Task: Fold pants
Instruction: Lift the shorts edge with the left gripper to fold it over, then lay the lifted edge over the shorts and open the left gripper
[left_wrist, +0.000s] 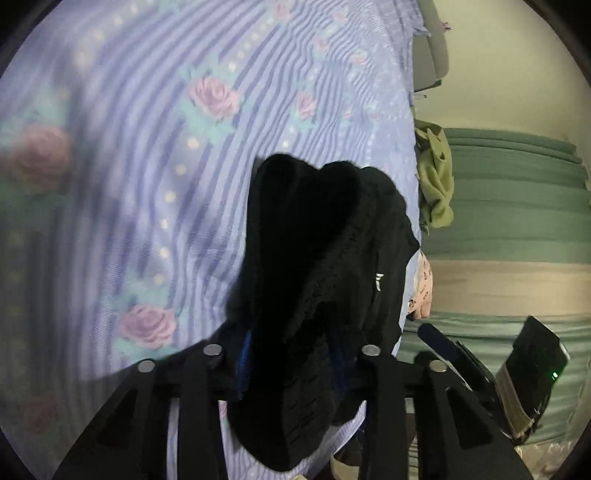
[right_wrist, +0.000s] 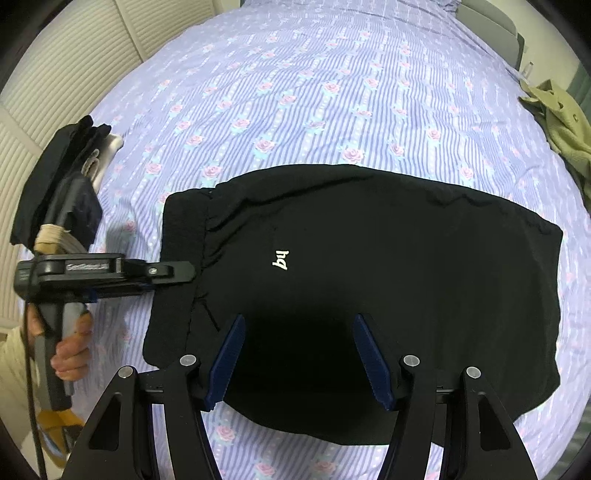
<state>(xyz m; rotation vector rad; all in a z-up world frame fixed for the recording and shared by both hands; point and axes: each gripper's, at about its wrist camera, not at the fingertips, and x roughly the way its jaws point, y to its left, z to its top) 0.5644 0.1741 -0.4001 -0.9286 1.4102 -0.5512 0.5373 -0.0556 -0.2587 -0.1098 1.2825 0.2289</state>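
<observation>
**Pants folded on the bed, waistband end in the left gripper**

Louvred doors stand beyond the bed's edge on the far left of the right wrist view. Nearer, a pile of dark folded clothes lies on the striped, rose-printed bedsheet, just behind the left gripper. A person's hand grips that tool's handle from below, a pale sleeve at the wrist.

The left gripper reaches in from the side, its tip at the ribbed waistband edge of the black pants. In its own view, thick black cloth bunches between the two fingers and rises ahead of them, hiding most of the blue pads; the jaws are drawn in on the fabric, pinching it.

The pants lie folded into a broad dark rectangle directly ahead of and beneath the right gripper, a small white logo facing up near the middle. The right gripper points steeply down over the near edge of the pants; its blue pads stand spread apart with nothing clamped between them.

Further right, a crumpled olive-green garment lies at the bed's far edge, well apart from the pants.
</observation>
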